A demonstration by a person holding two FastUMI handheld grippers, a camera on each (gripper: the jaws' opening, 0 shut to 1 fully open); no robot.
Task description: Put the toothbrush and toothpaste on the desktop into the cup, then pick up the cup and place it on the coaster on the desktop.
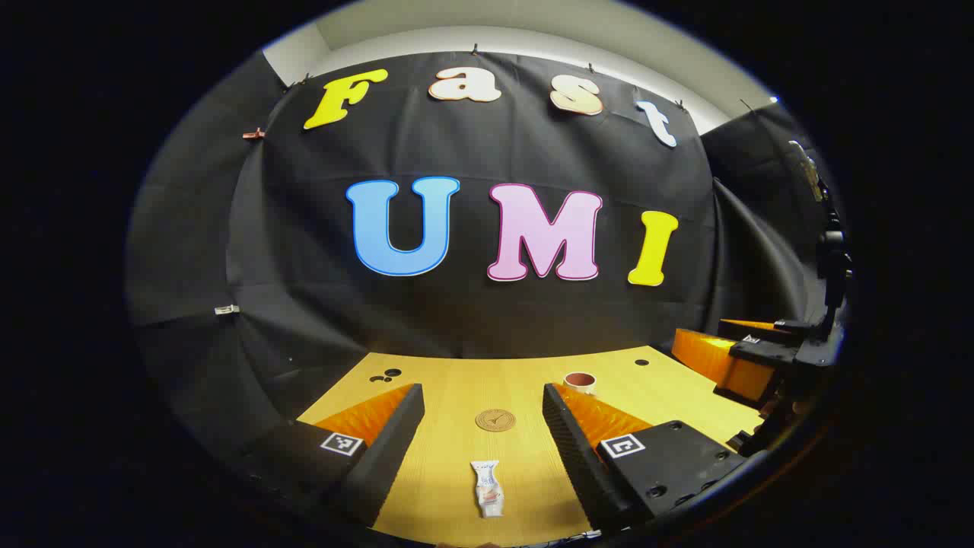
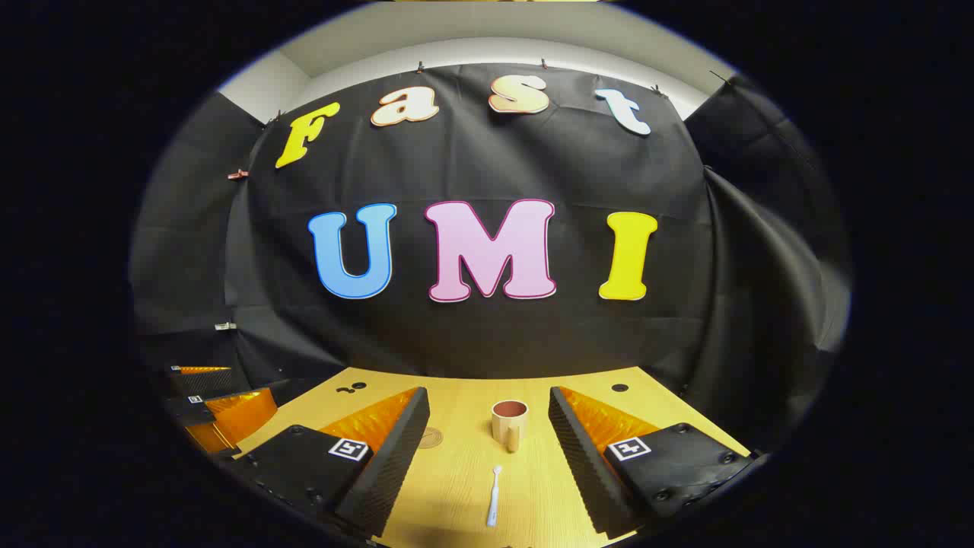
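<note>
Left gripper view: both tools spread wide over the wooden tabletop [image 1: 456,380], gripping nothing.

In the left gripper view, the left tool [image 1: 482,411] frames the round coaster [image 1: 495,419] at lower centre, with the toothpaste tube [image 1: 488,488] lying flat nearer the bottom edge, between its fingers. The cup's rim [image 1: 580,379] peeks out behind the right finger, and the other tool sits at the right edge of the frame. In the right gripper view, the right tool [image 2: 488,415] is likewise wide apart and empty; the cup [image 2: 509,423] stands upright at centre, handle facing the camera, and the toothbrush [image 2: 494,496] lies just below it, apart from it. The coaster [image 2: 431,437] shows partly behind the left finger.
</note>
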